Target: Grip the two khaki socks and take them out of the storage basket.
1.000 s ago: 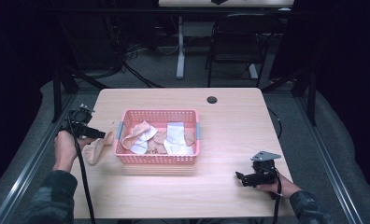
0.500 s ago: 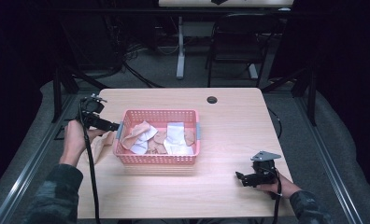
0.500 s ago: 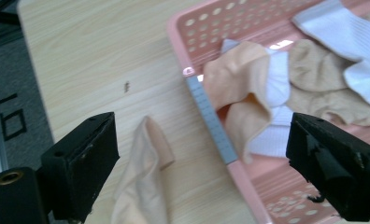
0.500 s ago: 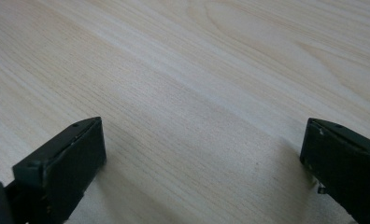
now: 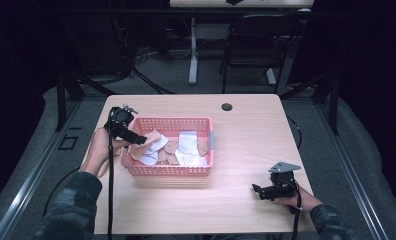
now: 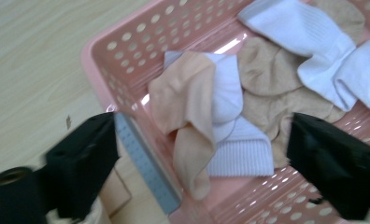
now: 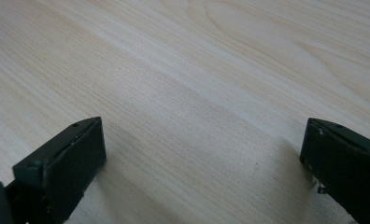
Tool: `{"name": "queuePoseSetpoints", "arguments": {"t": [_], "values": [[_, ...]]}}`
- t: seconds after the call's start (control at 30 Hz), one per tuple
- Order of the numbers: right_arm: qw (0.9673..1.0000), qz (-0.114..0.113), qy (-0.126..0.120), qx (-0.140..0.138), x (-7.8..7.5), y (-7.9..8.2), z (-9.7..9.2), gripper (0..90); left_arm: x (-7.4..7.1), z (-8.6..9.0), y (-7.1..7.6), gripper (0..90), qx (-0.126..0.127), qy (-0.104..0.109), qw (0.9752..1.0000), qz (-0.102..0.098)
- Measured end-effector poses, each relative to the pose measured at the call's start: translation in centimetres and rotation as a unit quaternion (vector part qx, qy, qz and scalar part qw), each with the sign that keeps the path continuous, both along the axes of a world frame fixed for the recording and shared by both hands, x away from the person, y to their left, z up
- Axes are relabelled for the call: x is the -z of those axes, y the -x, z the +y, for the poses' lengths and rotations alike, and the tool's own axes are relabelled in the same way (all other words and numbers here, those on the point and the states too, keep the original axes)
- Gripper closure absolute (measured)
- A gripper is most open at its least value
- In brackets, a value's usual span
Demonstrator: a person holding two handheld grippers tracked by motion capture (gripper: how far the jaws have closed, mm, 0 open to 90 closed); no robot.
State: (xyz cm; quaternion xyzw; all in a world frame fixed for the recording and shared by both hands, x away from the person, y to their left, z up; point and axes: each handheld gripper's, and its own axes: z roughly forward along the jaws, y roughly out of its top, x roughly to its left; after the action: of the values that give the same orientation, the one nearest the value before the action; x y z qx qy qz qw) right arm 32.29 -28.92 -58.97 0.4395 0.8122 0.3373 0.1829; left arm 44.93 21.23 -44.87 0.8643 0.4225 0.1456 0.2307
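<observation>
your left tongs (image 6: 197,154) hang wide open over the near left corner of the pink basket (image 5: 206,170), holding nothing. one jaw sits just outside the basket wall and the other sits over the socks inside. your right tongs (image 5: 258,191) are wide open too, low over the bare tabletop (image 7: 197,93), well apart from the basket and holding nothing.

the socks lie in a loose heap in the basket. they look soft, light and floppy, so they will bend and hang down when you lift them. they will not break and should not slip much. the peach sock (image 6: 188,116) is draped over the basket corner, right between your left jaws, with its toe end hanging down. i think the best place to pinch it is the thick folded part near the top, where the cloth is bunched. go easy, since the white sock (image 6: 230,121) under it touches it and may come up too.

now the count (the pile is tangled, so this is my best guess). i see one peach sock, about two white ones on the left side, two more white socks (image 6: 323,60) at the far side, and some tan socks (image 6: 267,88) lying flat below, maybe two or three. there is one basket, and one small dark round thing (image 5: 227,107) in the tabletop at the far edge.
</observation>
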Motion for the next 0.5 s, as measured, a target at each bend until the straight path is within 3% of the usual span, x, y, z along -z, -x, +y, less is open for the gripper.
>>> {"name": "queuePoseSetpoints", "arguments": {"t": [0.1,0.5], "values": [[1.0,0.0,0.0,0.0,0.0,0.0,0.0,0.0,0.3,-0.6,-0.3,24.0,0.014,-0.007,0.9998,0.008],[1.0,0.0,0.0,0.001,0.0,0.0,0.0,0.0,2.6,-0.9,-1.5,45.1,0.009,-0.018,0.9992,0.034]]}}
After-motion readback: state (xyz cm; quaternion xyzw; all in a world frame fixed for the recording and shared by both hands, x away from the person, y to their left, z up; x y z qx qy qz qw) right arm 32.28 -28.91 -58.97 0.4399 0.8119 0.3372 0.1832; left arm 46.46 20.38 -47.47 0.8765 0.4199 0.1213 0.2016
